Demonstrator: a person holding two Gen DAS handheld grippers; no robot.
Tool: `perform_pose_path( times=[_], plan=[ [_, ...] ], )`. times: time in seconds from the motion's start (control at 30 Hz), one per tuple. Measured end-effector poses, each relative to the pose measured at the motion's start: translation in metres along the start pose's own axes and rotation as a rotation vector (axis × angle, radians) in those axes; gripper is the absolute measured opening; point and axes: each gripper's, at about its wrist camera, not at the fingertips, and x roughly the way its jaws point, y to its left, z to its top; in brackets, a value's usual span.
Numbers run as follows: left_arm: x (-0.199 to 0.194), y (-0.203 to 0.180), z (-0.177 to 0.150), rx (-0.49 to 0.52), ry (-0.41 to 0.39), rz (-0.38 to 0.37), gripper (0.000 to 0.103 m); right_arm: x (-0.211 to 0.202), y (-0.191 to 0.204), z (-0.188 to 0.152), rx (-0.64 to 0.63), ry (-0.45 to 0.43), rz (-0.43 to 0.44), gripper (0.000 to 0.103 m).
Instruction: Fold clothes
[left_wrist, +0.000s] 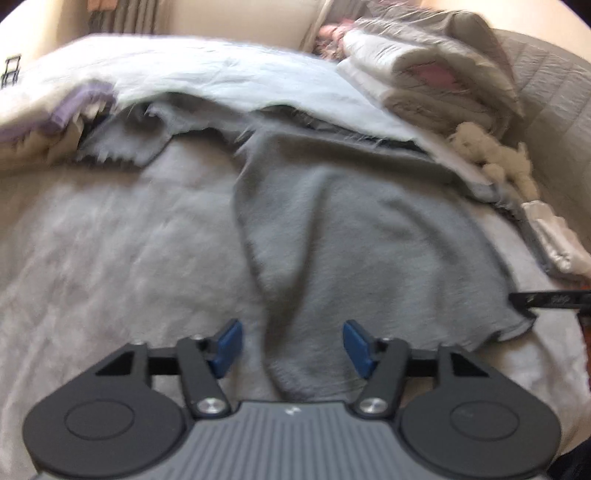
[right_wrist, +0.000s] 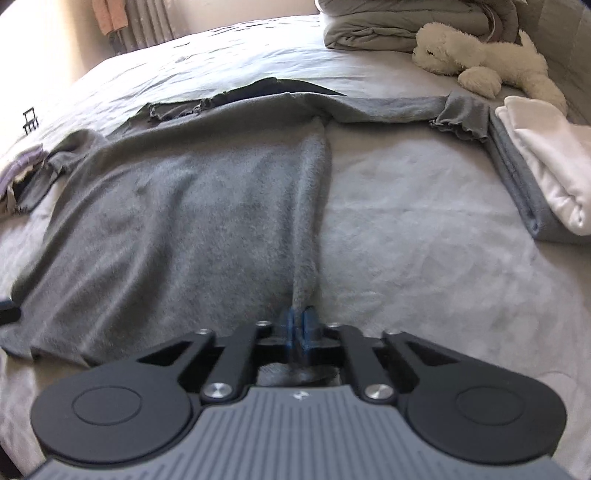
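Left wrist view: the left gripper (left_wrist: 292, 349) has its jaws spread, with nothing pinched between them. The hem of the grey top (left_wrist: 362, 236) lies beneath and between the blue pads, apparently not pressed by either one. The garment runs from 6 o'clock up to 12 o'clock across the bed (left_wrist: 110, 240). At 3 o'clock the tip of the other gripper is visible at the garment's far corner. This view is blurred, so fine contact cannot be confirmed.

Right wrist view: the right gripper (right_wrist: 298, 328) has its jaws pressed together, pinching a raised ridge of the grey top's side edge (right_wrist: 184, 206). From that ridge the fabric spreads toward 9 o'clock, with one frilled sleeve extending to 2 o'clock.

Risk: with one corner free and the other pinched, any pull from the right side would likely drag the garment askew and wrinkle the body. The left jaws could also close on the bed cover along with the hem.

View differences: only the right wrist view shows the full sleeve, the plush toy (right_wrist: 487, 62) and the folded stack (right_wrist: 543, 166) at 3 o'clock clearly. Only the left wrist view shows the free hem corner.
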Motion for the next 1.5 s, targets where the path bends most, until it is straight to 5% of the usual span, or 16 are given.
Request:
perform_pose_path(
  times=[0.13, 0.37, 0.47, 0.8, 1.2, 1.37, 1.5],
  plan=[
    [-0.003, 0.002, 0.013, -0.035, 0.003, -0.080, 0.043, 0.000, 0.004, 0.006, 0.006, -0.009, -0.005, 0.005],
    [0.003, 0.005, 0.009, -0.051, 0.051, -0.047, 0.005, -0.005, -0.007, 0.001, 0.050, 0.009, 0.033, 0.015],
    [0.002, 0.008, 0.008, -0.057, 0.051, -0.049, 0.003, -0.009, -0.010, -0.004, 0.042, -0.001, 0.041, 0.005],
    [-0.064, 0.028, 0.026, -0.124, -0.024, -0.161, 0.002, -0.056, -0.030, -0.009, 0.108, -0.120, 0.144, 0.003],
    [-0.094, 0.046, -0.004, -0.063, -0.009, -0.097, 0.002, -0.109, -0.019, -0.054, 0.175, -0.153, 0.217, 0.003],
    [-0.077, 0.053, -0.009, -0.030, 0.084, -0.068, 0.003, -0.090, -0.007, -0.069, 0.073, -0.050, 0.114, 0.003],
    [-0.087, 0.059, 0.006, -0.040, 0.020, -0.018, 0.007, -0.082, -0.003, -0.064, 0.025, -0.045, 0.020, 0.013]
  ],
)
